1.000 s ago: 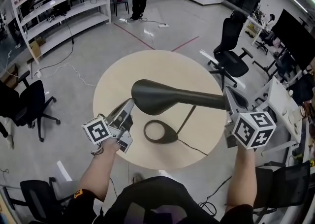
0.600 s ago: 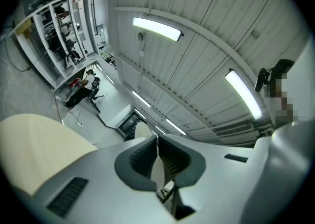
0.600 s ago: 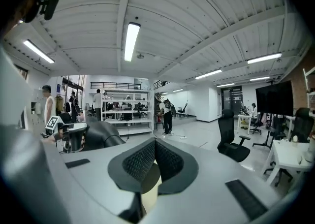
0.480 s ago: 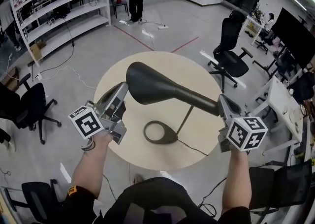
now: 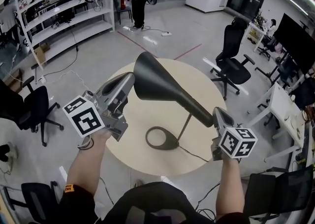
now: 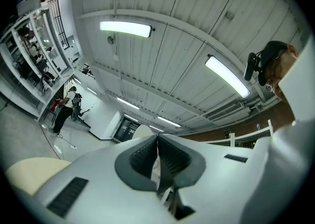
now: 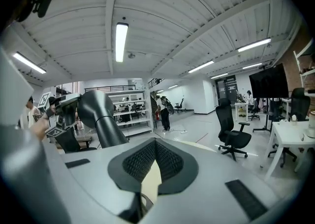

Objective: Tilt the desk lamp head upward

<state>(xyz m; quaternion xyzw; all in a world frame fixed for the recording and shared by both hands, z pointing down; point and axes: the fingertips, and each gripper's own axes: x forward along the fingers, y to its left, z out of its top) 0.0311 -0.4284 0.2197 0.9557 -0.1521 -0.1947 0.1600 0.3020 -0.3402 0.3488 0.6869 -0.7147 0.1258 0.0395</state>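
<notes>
Lamp head: the desk lamp head (image 5: 153,81) is a smooth, matte, dark grey funnel. It is widest at its rounded open end and narrows into a tube-like neck (image 5: 197,111).
Lamp position: the lamp stands above the middle of the table. The head slopes steeply, with its wide end raised toward 11 o'clock and the neck dropping toward 4 o'clock.
Support: a thin straight stem (image 5: 184,127) runs down to a flat oval ring base (image 5: 161,139). A black cord (image 5: 193,153) trails from the base toward 4 o'clock.
Table: the round table (image 5: 135,132) has a plain pale beige top.
Left gripper: the left gripper (image 5: 130,77) is grey plastic with ribbed dark pads. Its jaws are pressed together with nothing between them, and their tips sit right against the wide end of the head, on its 9 o'clock side.
Right gripper: the right gripper (image 5: 217,112) has its jaws closed and empty. It sits just beside the low end of the neck, and I cannot tell whether it touches.
Change: a second ago the head lay almost level. Its wide end has since swung upward, the left gripper has risen with it, and the right gripper has dropped back toward 5 o'clock.
</notes>
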